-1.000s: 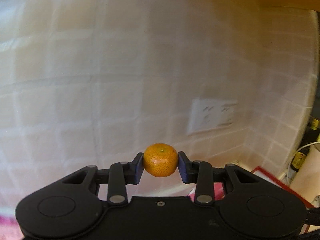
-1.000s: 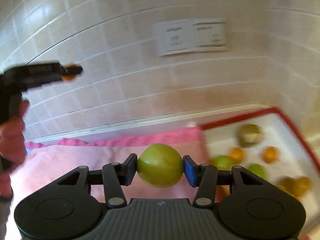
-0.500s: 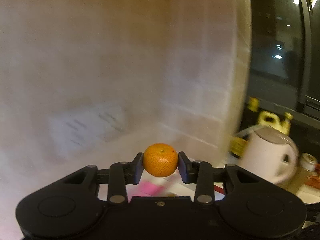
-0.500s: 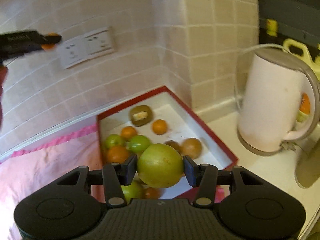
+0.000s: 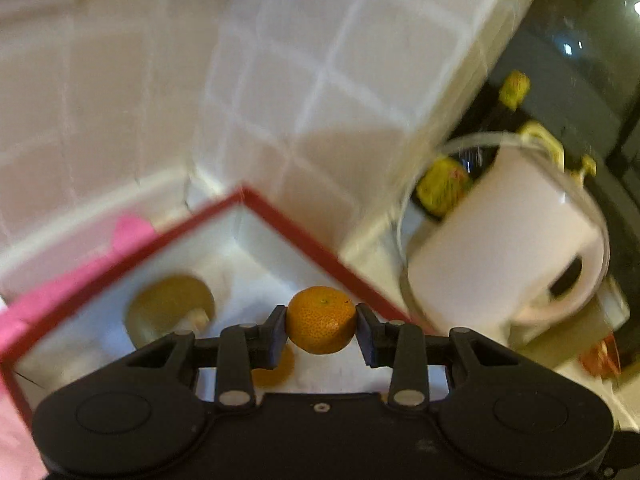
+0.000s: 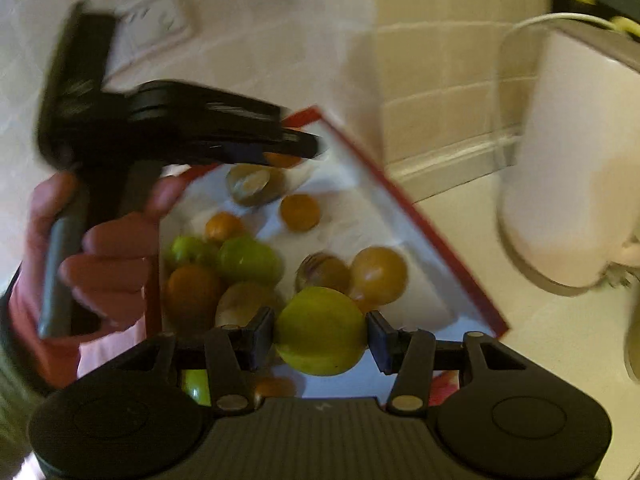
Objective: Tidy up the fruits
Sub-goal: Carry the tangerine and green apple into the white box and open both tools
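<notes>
My left gripper point(image 5: 321, 330) is shut on a small orange mandarin point(image 5: 320, 318) and holds it above the far corner of the red-rimmed white tray point(image 5: 280, 216). My right gripper point(image 6: 320, 338) is shut on a green round fruit point(image 6: 320, 330) above the tray's near side point(image 6: 440, 240). The left gripper also shows in the right wrist view point(image 6: 296, 148), over the tray's far end with the mandarin point(image 6: 282, 159) between its tips. Several green, orange and brown fruits point(image 6: 248, 258) lie in the tray.
A white electric kettle point(image 5: 508, 252) stands right of the tray, also in the right wrist view point(image 6: 572, 168). Tiled walls meet in a corner behind the tray. A pink cloth point(image 5: 76, 276) lies left of the tray. Yellow-capped bottles point(image 5: 514, 88) stand behind the kettle.
Both grippers swung right and down from the wall to above the tray, each still holding its fruit. The left gripper now hangs over the tray's far end.
</notes>
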{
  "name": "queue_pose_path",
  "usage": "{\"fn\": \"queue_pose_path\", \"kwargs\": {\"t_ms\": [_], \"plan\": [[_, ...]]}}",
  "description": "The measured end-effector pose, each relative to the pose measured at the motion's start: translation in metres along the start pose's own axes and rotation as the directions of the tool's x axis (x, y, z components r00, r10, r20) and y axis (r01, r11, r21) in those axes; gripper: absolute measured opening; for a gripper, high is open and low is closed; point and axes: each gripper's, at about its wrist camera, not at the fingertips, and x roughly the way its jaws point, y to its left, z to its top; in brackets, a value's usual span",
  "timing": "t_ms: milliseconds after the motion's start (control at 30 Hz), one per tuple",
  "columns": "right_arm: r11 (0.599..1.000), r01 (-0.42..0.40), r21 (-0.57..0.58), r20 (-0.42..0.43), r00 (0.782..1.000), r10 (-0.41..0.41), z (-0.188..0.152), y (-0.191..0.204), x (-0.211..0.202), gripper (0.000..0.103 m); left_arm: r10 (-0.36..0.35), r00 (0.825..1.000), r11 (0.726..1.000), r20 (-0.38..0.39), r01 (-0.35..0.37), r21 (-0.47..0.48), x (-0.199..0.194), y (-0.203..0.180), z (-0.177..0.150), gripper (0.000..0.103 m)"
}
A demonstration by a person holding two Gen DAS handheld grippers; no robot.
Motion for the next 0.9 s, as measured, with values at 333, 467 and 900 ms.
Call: {"fn": "queue_pose_path", "kwargs": {"t_ms": [333,467,900], "plan": [[0.997,-0.069,0.02,-0.093,0.993,0.071,0.003,0.003,0.023,0.052,-0.092,0.986,0.993,-0.139,0.08,-0.089,0.042,0.007,-0.003,0.043],[0.998,-0.053,0.018,-0.107,0.993,0.055,0.004,0.004,0.023,0.052,-0.058,0.986,0.996,-0.159,0.047,-0.072,0.046,0.005,-0.001,0.043],[0.997,0.028,-0.069,-0.17,0.985,-0.039,0.023,0.003,0.032,0.053,0.161,0.965,0.985,-0.209,-0.145,0.093,0.053,-0.009,-0.002,0.046]]}}
